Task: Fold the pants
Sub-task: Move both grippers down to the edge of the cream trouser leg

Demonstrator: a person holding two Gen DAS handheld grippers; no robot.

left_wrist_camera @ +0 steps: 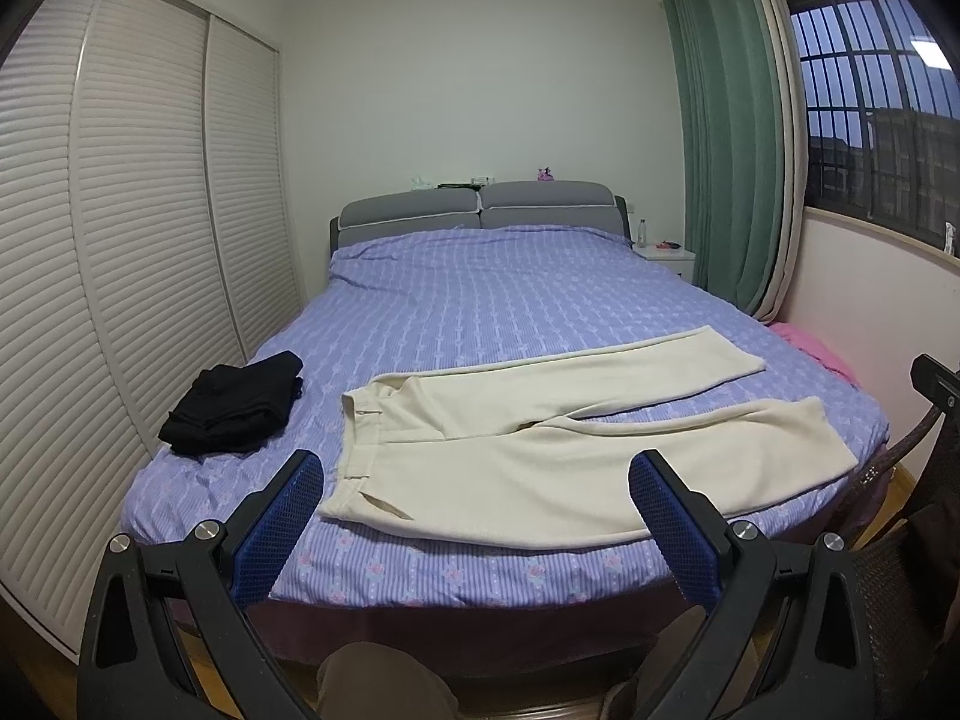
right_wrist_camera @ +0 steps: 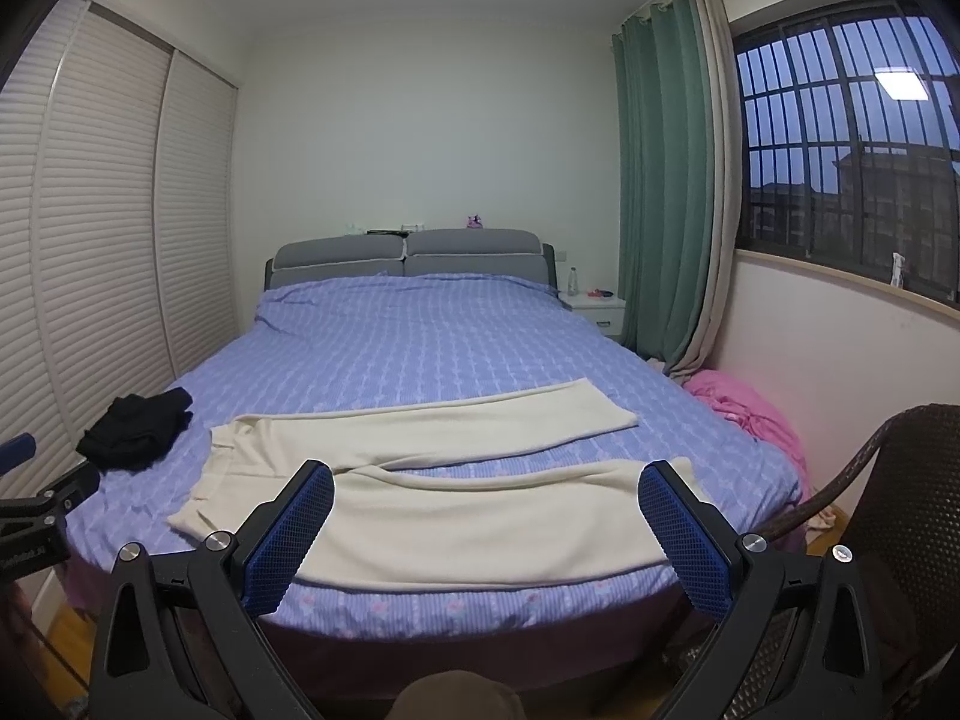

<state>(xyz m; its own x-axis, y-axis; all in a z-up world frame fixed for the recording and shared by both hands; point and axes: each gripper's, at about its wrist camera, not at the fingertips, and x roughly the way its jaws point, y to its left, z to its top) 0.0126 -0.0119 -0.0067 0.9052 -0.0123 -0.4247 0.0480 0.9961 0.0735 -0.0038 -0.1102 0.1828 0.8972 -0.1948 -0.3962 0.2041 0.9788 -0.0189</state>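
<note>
Left wrist view looks down the length of a bedroom from the foot of a bed (left_wrist_camera: 480, 300) covered in a lilac patterned sheet. A pair of cream pants (left_wrist_camera: 540, 444) lies spread flat across the near end of the bed, waistband toward the left, both legs stretching right and splayed slightly apart, the nearer leg running along the mattress edge. The left gripper (left_wrist_camera: 477, 516) hovers short of the bed, its blue-padded jaws spread wide and holding nothing. A small pile of folded black clothing (left_wrist_camera: 237, 405) sits on the sheet just left of the waistband, not touching it.

Right wrist view shows the same scene from a little further right. The right gripper (right_wrist_camera: 486, 525) is likewise wide open and empty, held over the foot of the bed and lined up with the nearer leg. A pink cloth (right_wrist_camera: 744, 405) is bunched beside the bed on the right, near green curtains (right_wrist_camera: 666, 180), and a dark wicker chair (right_wrist_camera: 894, 510) stands at the lower right.

The fabric looks soft, light and limp, probably a knit, so it should drape and sag wherever it is unsupported. Sensible holds would be the waistband corner for the left gripper and the hem of a leg for the right, pinching both layers so that they lift together.
</note>
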